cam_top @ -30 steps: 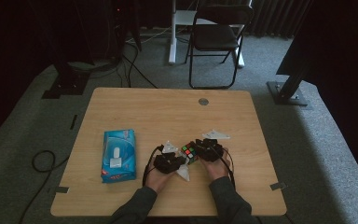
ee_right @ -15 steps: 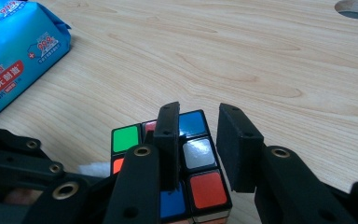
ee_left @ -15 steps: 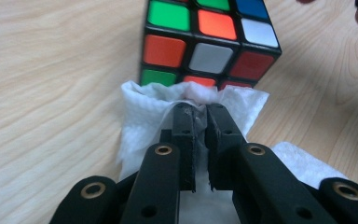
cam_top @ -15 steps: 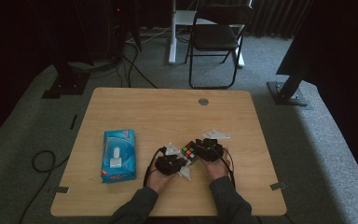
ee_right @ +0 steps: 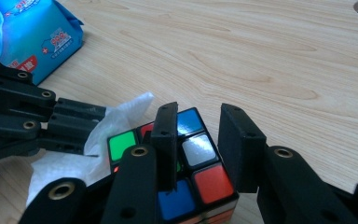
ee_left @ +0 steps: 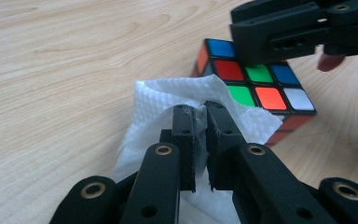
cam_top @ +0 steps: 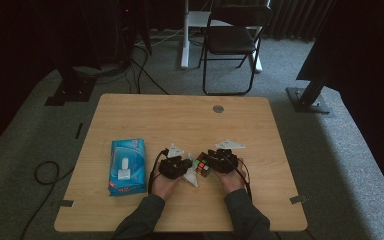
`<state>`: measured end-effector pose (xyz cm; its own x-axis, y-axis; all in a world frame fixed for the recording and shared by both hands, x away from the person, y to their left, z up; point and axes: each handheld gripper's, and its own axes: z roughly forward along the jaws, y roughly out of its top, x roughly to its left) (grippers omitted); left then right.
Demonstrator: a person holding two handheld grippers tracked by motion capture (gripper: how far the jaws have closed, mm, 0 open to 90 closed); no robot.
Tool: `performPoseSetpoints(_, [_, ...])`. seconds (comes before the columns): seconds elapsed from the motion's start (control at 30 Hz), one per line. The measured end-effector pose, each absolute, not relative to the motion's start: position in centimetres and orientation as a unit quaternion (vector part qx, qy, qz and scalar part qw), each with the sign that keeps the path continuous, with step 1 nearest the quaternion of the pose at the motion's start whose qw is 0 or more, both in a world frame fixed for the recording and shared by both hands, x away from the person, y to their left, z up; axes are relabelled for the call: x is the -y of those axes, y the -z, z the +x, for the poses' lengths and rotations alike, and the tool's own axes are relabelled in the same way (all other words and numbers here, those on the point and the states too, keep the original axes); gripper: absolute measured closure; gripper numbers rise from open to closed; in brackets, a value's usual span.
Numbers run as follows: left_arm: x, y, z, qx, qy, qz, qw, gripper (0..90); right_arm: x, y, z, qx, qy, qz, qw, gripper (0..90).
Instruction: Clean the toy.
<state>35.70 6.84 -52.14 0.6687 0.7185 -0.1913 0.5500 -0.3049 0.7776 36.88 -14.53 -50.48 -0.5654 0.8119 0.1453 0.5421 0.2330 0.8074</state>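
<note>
Here, low in the middle of the high view, two hands meet over a colourful puzzle cube [cam_top: 203, 164] lying on the wooden tabletop [cam_top: 180, 120].

The left hand-held gripper [cam_top: 186, 170] sits just left of the cube. In the left gripper view its jaws stand almost together, pinching a white wipe [ee_left: 168, 100] between them; the wipe bunches up around the jaw tips and drapes against the near side of the cube [ee_left: 256, 84], touching it.

The right hand-held gripper [cam_top: 211, 159] comes in from the right side of the cube. In the right gripper view its jaws straddle one part of the cube [ee_right: 198, 154]: the left jaw lies across the top face, the right jaw stands at the cube's right edge with a slim gap showing, and the jaws have just been easing apart with the cube between them. Whether the pads press the cube I cannot tell.

At the left of the high view, well apart from the hands, lies a blue pack of wet wipes [cam_top: 128, 166], which also shows in the upper left corner of the right gripper view [ee_right: 32, 35].
</note>
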Motion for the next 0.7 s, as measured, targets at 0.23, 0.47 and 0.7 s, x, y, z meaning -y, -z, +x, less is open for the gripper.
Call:
performPoseSetpoints(0.23, [-6.42,52.25,34.69,-0.385,-0.08,0.806,0.443,83.9,14.25,50.47,36.81,-0.771,-0.428,0.441,0.166,58.6])
performPoseSetpoints(0.47, [-6.32,52.36,34.59,-0.375,-0.074,0.81,0.445,83.5,14.39,50.36,36.9,-0.772,-0.421,0.449,0.162,50.5])
performPoseSetpoints(0.7, [-6.94,51.68,35.47,-0.391,-0.087,0.798,0.45,83.1,14.93,50.09,36.61,-0.767,-0.414,0.461,0.167,51.1])
